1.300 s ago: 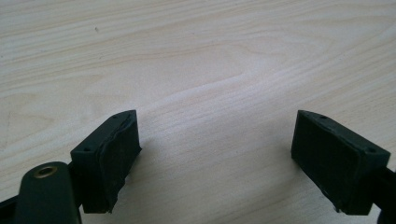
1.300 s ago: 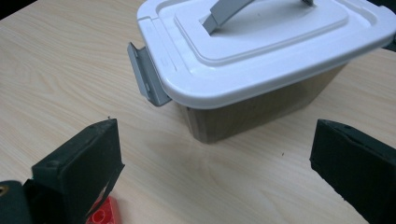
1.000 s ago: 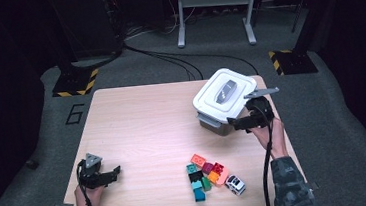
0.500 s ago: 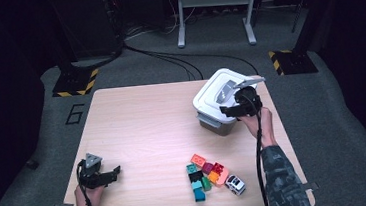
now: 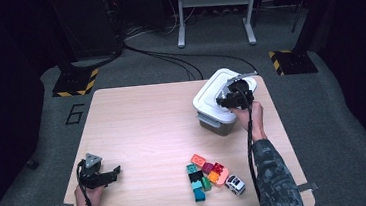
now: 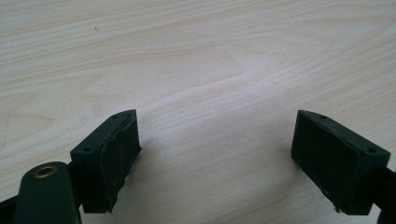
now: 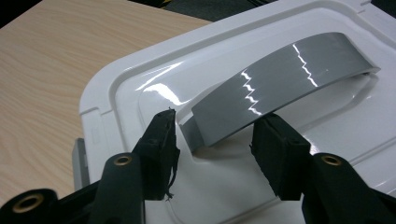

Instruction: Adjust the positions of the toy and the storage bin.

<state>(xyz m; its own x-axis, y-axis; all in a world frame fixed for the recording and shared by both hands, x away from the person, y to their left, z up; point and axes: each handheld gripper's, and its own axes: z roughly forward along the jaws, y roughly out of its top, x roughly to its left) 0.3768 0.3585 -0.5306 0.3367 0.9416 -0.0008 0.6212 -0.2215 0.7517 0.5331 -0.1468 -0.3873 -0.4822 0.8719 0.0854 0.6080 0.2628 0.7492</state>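
Right gripper (image 5: 225,101) at the handle (image 7: 275,79) of the lidded box (image 5: 212,115), far right part of the table (image 5: 138,132).
Its jaws have just been closing and stand either side of the grey handle's near end — the pads close beside it, with a slight gap visible on each side, so not yet a grip. The white lid (image 7: 140,88) is on the box. Left gripper (image 5: 111,172) lies low at the table's near left corner, jaws wide with bare wood between them. Coloured bricks (image 5: 205,174) and a toy car (image 5: 235,184) lie near the front edge — well apart from the box.
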